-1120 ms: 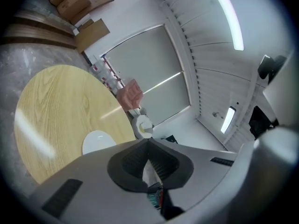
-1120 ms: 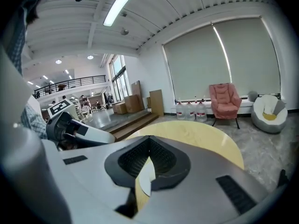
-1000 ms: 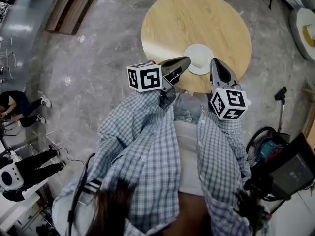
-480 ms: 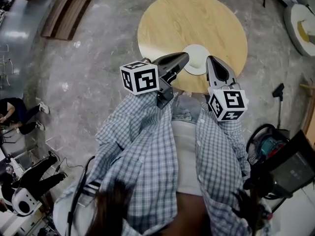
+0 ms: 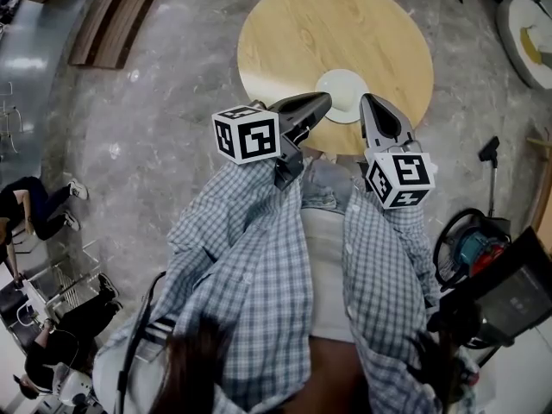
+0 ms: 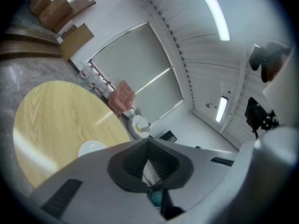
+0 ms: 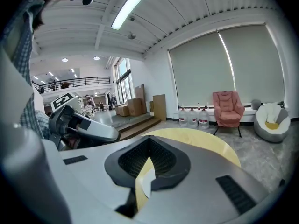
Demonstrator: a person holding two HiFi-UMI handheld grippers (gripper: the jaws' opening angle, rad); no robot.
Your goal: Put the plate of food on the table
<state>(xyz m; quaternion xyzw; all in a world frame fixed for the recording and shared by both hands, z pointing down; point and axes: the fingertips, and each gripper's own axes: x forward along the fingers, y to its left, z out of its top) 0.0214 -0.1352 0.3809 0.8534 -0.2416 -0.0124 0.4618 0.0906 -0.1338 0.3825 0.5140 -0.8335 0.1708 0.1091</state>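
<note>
the plate (image 5: 342, 84) sits on the table (image 5: 293, 33), near its close edge. the left gripper (image 5: 324, 100) and right gripper (image 5: 367, 103) flank it, both with jaws closed together and holding nothing.

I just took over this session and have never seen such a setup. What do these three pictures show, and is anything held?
There is no robot: a person holds a two-jaw tool in each hand. The head view looks down from a camera on their head. The left and right gripper views ride on the tools and look along their jaws. The left tool and right tool point at a round wooden table. A white plate sits on it near the person's edge, between the two tips. No food can be made out on it. Both tools have their jaws together and hold nothing.
</note>
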